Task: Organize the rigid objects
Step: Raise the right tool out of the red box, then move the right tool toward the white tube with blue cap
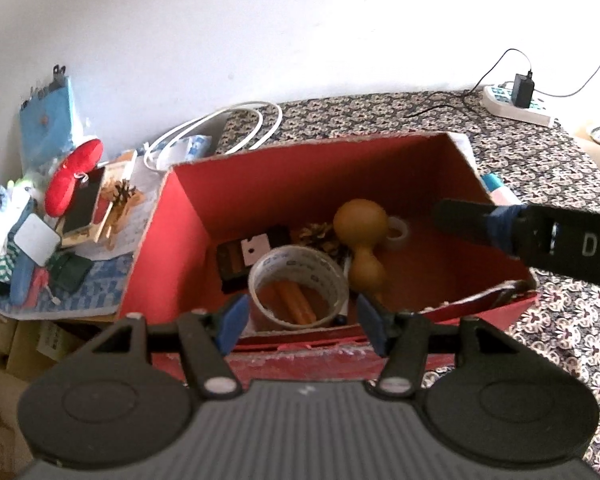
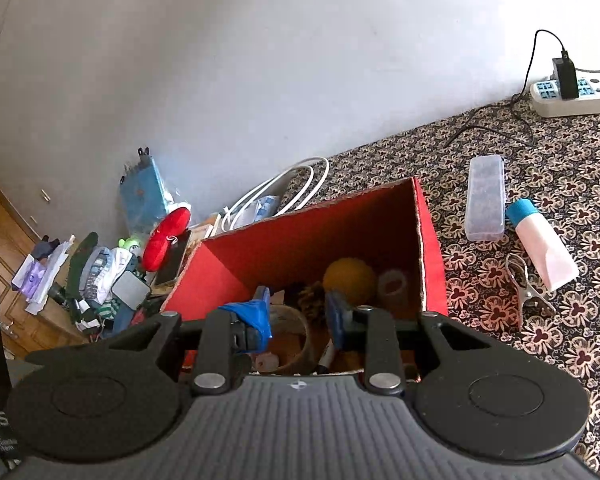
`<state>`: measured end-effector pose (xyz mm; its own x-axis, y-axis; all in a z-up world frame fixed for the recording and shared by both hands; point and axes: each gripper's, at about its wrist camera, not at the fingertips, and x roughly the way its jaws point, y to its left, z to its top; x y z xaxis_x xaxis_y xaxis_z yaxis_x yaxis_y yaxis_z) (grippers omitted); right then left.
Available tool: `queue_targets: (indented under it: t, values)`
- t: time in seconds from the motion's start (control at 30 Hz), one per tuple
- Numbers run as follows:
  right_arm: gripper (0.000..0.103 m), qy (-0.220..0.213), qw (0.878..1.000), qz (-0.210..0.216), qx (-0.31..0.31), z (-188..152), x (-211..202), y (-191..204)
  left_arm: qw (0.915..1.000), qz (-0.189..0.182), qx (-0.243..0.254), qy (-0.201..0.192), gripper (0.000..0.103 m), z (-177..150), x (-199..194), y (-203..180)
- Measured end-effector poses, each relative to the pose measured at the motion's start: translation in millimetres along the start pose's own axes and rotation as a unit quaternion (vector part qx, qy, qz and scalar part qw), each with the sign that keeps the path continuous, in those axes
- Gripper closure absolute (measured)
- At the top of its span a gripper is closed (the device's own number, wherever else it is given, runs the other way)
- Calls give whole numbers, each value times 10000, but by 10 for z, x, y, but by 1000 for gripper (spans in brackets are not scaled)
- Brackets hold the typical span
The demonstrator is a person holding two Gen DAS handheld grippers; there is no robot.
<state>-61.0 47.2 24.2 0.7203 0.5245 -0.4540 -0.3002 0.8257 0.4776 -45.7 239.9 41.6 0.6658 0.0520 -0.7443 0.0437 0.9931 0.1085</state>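
while both grippers hang over the near rim, the red box (image 1: 228, 216) sits open-topped on the patterned cloth (image 1: 540, 168).

contents of the box: tape roll (image 1: 298, 286), standing on its side near the front wall, with orange sticks (image 1: 296, 300) seen through its ring; tan gourd (image 1: 360, 240), to the right of the roll; pine cone (image 1: 318, 236), behind the roll and beside the gourd; small clear tape ring (image 1: 396, 230), just right of the gourd; dark block with a white tag (image 1: 244, 256), left of the roll; black marker (image 2: 326, 356), at the near wall.

left gripper (image 1: 298, 322): jaws apart, blue pads either side of the tape roll in view, nothing pressed between them.

right gripper (image 2: 298, 316): jaws apart, nothing between the pads; loose blue wrap hangs on its left finger. one of its fingers enters the left camera's view from the right, over the box's right wall.

outside the box, right: clear plastic case (image 2: 485, 198), white bottle with blue cap (image 2: 542, 246), metal clip (image 2: 526, 288), all on the cloth, close together.

far right: power strip (image 2: 572, 98) with black charger.

left of box: white cable coil (image 1: 220, 132), red plush item (image 1: 74, 176), mixed clutter.
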Motion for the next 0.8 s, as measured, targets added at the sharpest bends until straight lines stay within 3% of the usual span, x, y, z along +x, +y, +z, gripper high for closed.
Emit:
queue_targets:
  t: [0.4,0.8]
  values:
    - [90,-164,9997,-121,118,-89,-269,-214,9992,-349,169,-92,43,-70,-185,-229]
    - [90,-121,9970,-446,629,-199,-574,-780,9899,-1124,778,-378,43,-142,-334,-794]
